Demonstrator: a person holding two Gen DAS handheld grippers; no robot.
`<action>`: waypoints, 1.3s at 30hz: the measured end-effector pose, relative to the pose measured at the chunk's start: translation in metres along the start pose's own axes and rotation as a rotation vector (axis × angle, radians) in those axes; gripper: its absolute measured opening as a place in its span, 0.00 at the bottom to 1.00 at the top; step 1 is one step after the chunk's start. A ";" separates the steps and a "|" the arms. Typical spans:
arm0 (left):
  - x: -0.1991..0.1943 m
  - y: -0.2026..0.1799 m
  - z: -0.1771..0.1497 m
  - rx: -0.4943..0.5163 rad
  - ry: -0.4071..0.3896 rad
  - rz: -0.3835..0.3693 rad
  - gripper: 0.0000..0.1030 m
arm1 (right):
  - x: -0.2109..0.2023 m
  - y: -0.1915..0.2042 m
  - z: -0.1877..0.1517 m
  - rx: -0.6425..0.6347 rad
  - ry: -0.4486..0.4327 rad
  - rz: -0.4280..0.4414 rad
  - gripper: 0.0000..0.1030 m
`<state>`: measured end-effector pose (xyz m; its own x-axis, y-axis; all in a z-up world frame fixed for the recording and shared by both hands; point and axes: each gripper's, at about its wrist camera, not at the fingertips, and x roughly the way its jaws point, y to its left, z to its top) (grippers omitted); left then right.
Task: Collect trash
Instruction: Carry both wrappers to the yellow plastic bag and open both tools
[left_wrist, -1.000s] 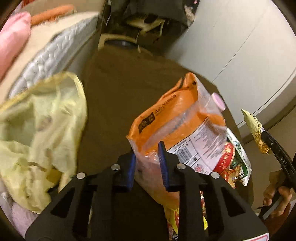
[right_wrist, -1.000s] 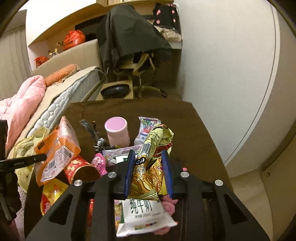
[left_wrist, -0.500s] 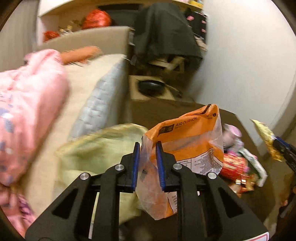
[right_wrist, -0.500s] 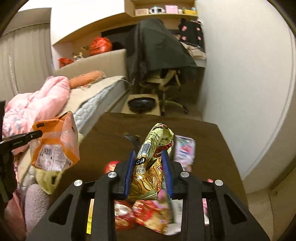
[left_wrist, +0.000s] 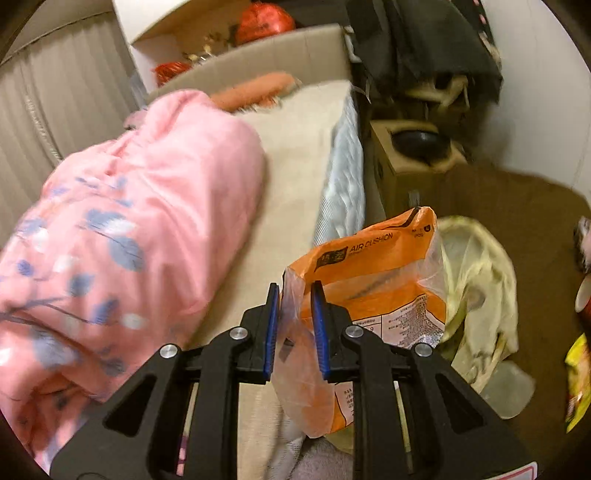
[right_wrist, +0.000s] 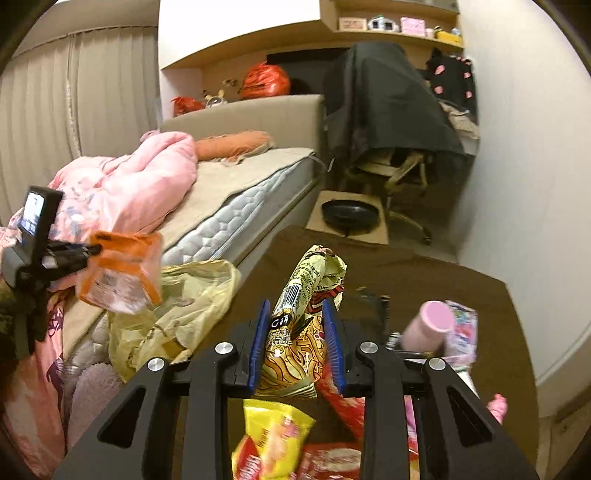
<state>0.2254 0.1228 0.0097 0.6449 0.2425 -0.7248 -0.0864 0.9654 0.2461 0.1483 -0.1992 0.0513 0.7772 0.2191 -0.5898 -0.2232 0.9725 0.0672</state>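
Since the earlier frame both grippers are swinging left, off the table. Left gripper (left_wrist: 295, 325), jaws just closing, nearly shut, is pinching a crinkly orange-and-clear plastic pouch (left_wrist: 373, 280) at frame centre, beside the pale yellow plastic bag (left_wrist: 476, 280). Right gripper (right_wrist: 297, 341), part-open, is clamping a crumpled yellow foil wrapper (right_wrist: 303, 317) at lower centre. Risk: the thin film is slipping out mid-swing.

bedroom: bed (right_wrist: 236, 206), pink quilt (left_wrist: 122, 236)

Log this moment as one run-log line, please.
left tongs: shut on orange bag | right tongs: shut on yellow wrapper | yellow trash bag: open at table edge
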 end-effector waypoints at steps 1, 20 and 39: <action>0.009 -0.007 -0.004 0.016 0.018 -0.015 0.16 | 0.005 0.002 0.002 0.000 0.007 0.011 0.27; 0.082 0.009 -0.028 -0.162 0.192 -0.454 0.24 | 0.143 0.130 0.035 -0.073 0.182 0.366 0.27; 0.064 0.053 -0.018 -0.293 -0.002 -0.383 0.30 | 0.244 0.172 -0.014 -0.136 0.481 0.246 0.27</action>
<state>0.2483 0.1910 -0.0351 0.6733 -0.1355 -0.7268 -0.0527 0.9718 -0.2299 0.2912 0.0209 -0.0926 0.3441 0.3463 -0.8727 -0.4626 0.8714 0.1633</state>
